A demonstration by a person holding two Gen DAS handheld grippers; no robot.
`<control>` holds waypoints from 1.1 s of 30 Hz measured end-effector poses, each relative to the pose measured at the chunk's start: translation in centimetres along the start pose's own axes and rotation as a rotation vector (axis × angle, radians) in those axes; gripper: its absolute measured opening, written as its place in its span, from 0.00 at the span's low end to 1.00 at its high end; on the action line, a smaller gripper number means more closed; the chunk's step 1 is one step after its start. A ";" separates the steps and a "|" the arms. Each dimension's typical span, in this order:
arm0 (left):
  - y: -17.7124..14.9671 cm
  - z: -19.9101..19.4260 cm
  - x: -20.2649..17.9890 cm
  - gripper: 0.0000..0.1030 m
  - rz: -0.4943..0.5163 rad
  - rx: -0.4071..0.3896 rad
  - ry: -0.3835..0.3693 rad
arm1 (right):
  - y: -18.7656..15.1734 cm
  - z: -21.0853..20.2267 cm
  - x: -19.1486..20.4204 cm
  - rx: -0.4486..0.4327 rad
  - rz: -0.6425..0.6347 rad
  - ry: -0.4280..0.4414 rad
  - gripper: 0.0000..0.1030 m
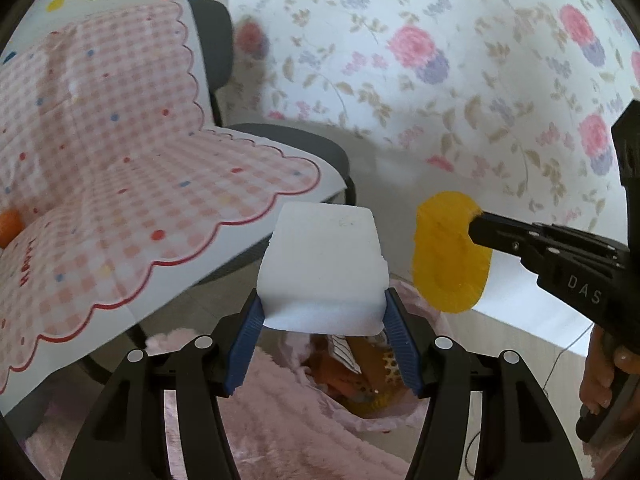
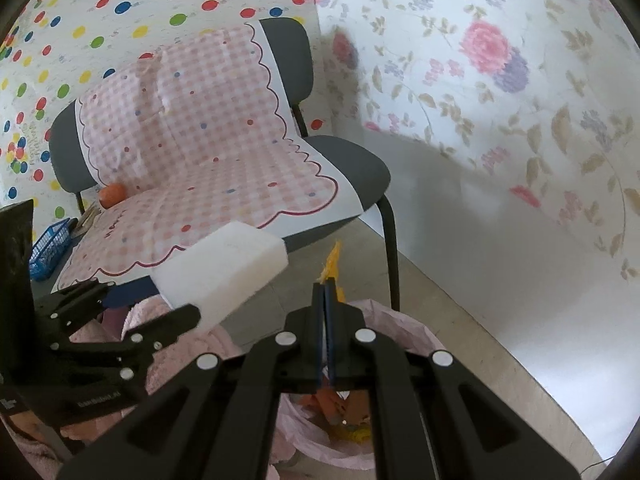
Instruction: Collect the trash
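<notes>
My left gripper (image 1: 322,308) is shut on a white foam block (image 1: 322,268) and holds it above a bin lined with a pink bag (image 1: 360,420). The bin holds orange and yellow trash (image 1: 360,376). My right gripper (image 1: 474,226) comes in from the right, shut on a flat yellow fuzzy piece (image 1: 448,256), also above the bin. In the right wrist view the right gripper (image 2: 329,280) pinches the yellow piece (image 2: 333,262) edge-on. The left gripper (image 2: 148,300) with the foam block (image 2: 224,268) is at the left, and the bin (image 2: 400,328) is below.
A dark grey chair (image 2: 360,168) draped with a pink checked paper sheet (image 2: 208,152) stands behind the bin. An orange ball (image 2: 112,195) lies on the seat. A blue basket (image 2: 50,248) sits at the left. Floral and dotted sheets cover the walls. A pink fluffy rug (image 1: 260,420) lies beside the bin.
</notes>
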State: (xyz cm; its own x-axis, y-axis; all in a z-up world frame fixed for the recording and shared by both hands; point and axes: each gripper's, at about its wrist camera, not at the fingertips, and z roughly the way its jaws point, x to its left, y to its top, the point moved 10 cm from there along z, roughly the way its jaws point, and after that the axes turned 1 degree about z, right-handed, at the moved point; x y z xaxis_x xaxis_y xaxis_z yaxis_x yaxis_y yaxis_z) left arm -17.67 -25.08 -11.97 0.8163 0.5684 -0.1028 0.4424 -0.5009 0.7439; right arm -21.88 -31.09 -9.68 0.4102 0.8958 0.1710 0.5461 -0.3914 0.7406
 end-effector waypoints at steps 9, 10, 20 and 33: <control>0.8 2.7 -2.1 0.65 0.027 0.042 -0.021 | -0.3 0.8 -1.7 0.014 0.006 -0.008 0.02; 0.8 3.1 -2.3 0.67 0.026 0.049 -0.026 | -0.2 1.0 -1.8 0.014 0.007 -0.009 0.02; 1.6 2.9 -1.4 0.74 0.008 0.035 0.006 | -0.2 1.8 -3.3 0.026 0.033 -0.010 0.21; 1.8 -1.1 3.0 0.79 -0.059 0.022 0.119 | 1.3 -0.4 -1.1 0.016 0.034 0.037 0.66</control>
State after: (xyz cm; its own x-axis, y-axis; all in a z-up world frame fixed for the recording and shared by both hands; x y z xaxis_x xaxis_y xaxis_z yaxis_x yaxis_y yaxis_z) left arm -14.85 -23.57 -10.24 0.7397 0.6697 -0.0659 0.4971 -0.4778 0.7243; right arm -21.88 -32.57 -8.65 0.4013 0.8892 0.2198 0.5444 -0.4245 0.7235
